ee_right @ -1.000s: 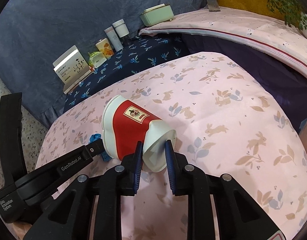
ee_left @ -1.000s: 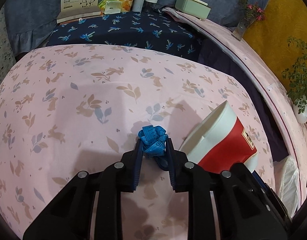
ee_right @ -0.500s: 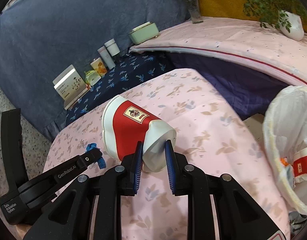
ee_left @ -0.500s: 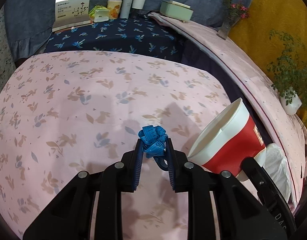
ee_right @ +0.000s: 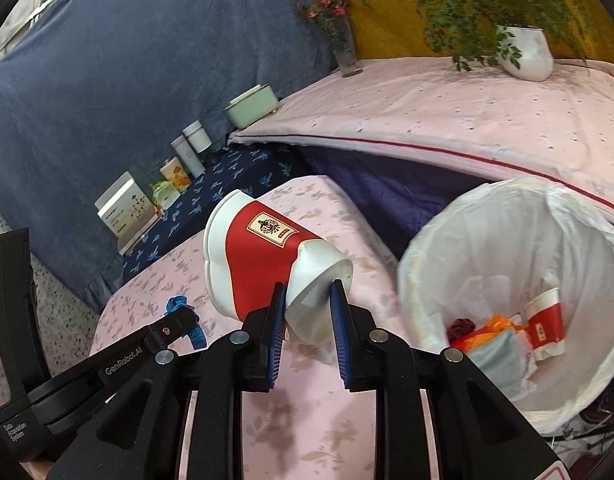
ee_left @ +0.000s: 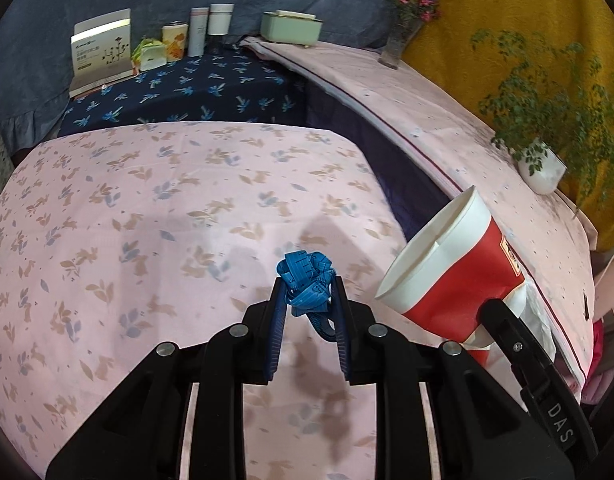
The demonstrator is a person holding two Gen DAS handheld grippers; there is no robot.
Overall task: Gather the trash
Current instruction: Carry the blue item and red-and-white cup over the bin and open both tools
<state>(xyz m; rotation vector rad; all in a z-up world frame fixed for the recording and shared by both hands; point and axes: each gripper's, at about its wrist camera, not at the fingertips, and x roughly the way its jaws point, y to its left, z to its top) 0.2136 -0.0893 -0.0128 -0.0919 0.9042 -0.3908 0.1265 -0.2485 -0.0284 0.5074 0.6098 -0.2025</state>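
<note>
Your right gripper has its fingers pressed on the base of the red-and-white cup, which lies tipped sideways in the air with its mouth pointing away from the bin. Your left gripper pinches the crumpled blue tape between narrow fingers, just on the far side of the cup from the bin. Both loads have come up off the pink tabletop and swung toward the bin over the last second; a second ago the bin was out of the right view, and now its white liner sits just beside the cup, open, with another red cup and scraps inside. You look close to the drop: carry on until each piece hangs over the rim. Beyond the bin, the plant pot stands on the pink shelf.
</note>
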